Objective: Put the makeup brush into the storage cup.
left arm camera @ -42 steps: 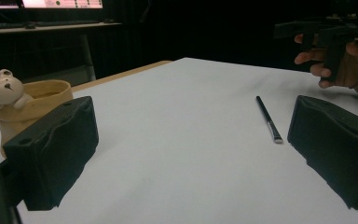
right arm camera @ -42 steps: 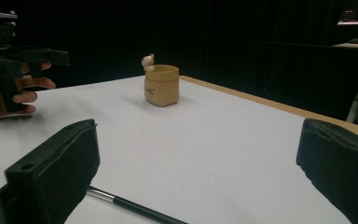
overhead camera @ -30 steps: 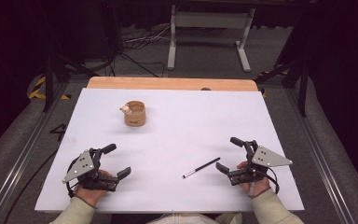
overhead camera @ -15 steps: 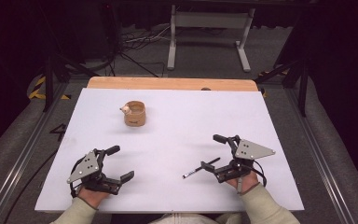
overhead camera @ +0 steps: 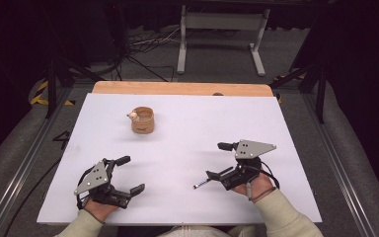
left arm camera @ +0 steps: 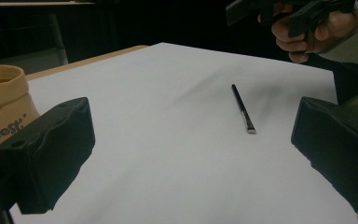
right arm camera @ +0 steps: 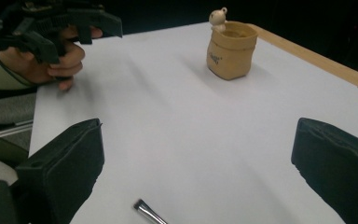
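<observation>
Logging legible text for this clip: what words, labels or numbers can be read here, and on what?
"Best": dark script on the tan sack-shaped pot, left gripper view; its beginning is hidden by the jaw.
The same marking in the right gripper view: too small to read.
Slim black brush: no readable marking.

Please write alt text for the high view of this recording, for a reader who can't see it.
A person's two hands hold open two-jaw grippers over a white table: the right gripper straddles the handle end of a thin black brush, the left gripper is idle. A small tan pot stands farther back.
</observation>
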`<state>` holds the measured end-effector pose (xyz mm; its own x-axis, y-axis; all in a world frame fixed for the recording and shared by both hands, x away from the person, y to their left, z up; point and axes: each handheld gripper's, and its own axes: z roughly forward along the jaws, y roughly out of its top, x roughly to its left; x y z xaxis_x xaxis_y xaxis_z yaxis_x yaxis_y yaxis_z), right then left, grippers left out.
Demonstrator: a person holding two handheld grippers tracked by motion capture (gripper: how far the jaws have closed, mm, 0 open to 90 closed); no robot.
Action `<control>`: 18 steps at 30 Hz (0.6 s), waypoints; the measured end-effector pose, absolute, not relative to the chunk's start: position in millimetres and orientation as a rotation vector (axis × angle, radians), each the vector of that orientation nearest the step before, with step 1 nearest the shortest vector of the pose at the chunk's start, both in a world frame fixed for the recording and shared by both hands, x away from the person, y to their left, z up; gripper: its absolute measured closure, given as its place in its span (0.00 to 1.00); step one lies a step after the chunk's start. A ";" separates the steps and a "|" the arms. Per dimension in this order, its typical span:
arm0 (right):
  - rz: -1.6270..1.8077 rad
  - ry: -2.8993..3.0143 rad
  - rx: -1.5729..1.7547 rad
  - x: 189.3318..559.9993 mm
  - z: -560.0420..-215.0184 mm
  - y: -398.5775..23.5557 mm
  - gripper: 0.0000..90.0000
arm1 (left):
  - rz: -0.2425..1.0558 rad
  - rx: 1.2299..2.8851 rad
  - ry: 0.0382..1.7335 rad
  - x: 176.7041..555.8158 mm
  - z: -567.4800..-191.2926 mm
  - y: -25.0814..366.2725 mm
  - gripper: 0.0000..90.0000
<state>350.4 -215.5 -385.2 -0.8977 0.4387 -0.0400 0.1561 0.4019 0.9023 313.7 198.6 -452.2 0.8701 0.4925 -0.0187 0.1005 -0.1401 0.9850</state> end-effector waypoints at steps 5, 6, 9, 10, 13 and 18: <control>1.300 2.487 0.490 353.6 -376.7 -212.0 0.05 | 0.355 1.699 0.458 313.6 -452.1 197.7 0.01; 1.300 2.487 0.490 353.6 -376.7 -212.0 0.05 | 0.350 1.697 0.460 313.4 -452.2 197.4 0.01; 1.224 2.542 0.504 358.1 -373.4 -211.1 0.06 | 0.348 1.699 0.457 313.5 -452.1 197.0 0.01; 1.206 2.553 0.504 359.2 -372.9 -210.9 0.06 | 0.348 1.699 0.456 313.6 -452.0 196.9 0.01; 1.124 2.597 0.496 363.4 -370.7 -209.5 0.06 | 0.346 1.698 0.457 313.7 -452.2 196.5 0.01; 1.031 2.650 0.504 369.5 -368.4 -207.2 0.06 | 0.346 1.698 0.461 313.9 -452.5 196.5 0.00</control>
